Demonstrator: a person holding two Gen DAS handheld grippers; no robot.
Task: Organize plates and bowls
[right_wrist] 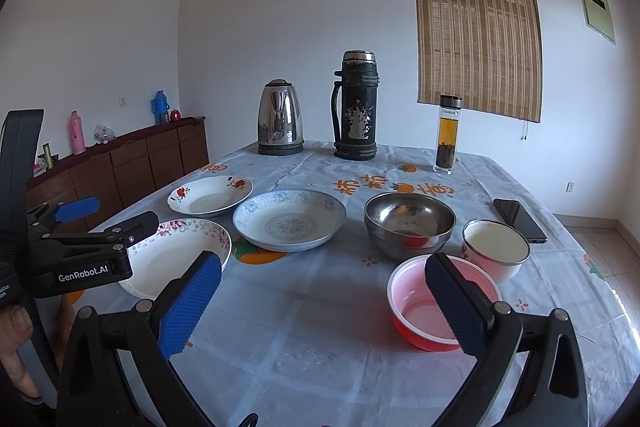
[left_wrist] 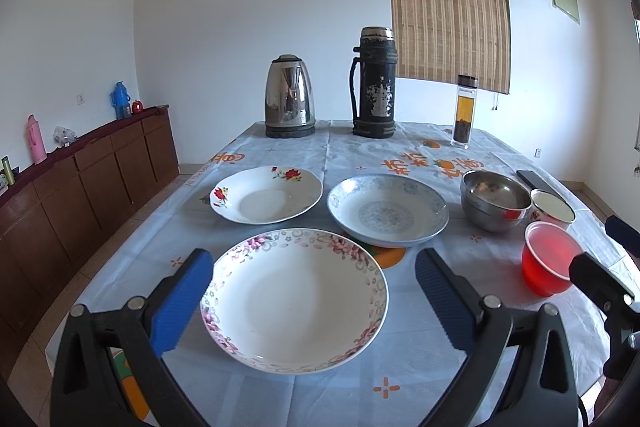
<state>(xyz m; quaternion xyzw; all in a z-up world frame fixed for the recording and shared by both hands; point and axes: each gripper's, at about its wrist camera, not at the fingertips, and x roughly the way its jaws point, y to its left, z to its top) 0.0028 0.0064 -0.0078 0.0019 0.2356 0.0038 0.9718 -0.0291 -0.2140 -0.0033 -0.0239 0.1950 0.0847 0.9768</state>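
Three plates lie on the table. A pink-flowered plate (left_wrist: 294, 301) (right_wrist: 180, 259) is nearest; my open, empty left gripper (left_wrist: 314, 291) hovers over it, fingers on either side. Behind are a red-flowered plate (left_wrist: 266, 195) (right_wrist: 210, 197) and a blue-patterned plate (left_wrist: 387, 209) (right_wrist: 289, 219). To the right stand a steel bowl (left_wrist: 495, 199) (right_wrist: 410, 223), a white enamel bowl (left_wrist: 553, 206) (right_wrist: 495, 247) and a red plastic bowl (left_wrist: 550, 263) (right_wrist: 416, 307). My right gripper (right_wrist: 322, 291) is open and empty, its right finger in front of the red bowl.
At the table's far end stand a steel kettle (left_wrist: 289, 103), a black thermos (left_wrist: 374, 85) and a glass tea bottle (left_wrist: 464, 113). A black phone (right_wrist: 519, 220) lies at the right. A wooden sideboard (left_wrist: 80, 179) runs along the left wall.
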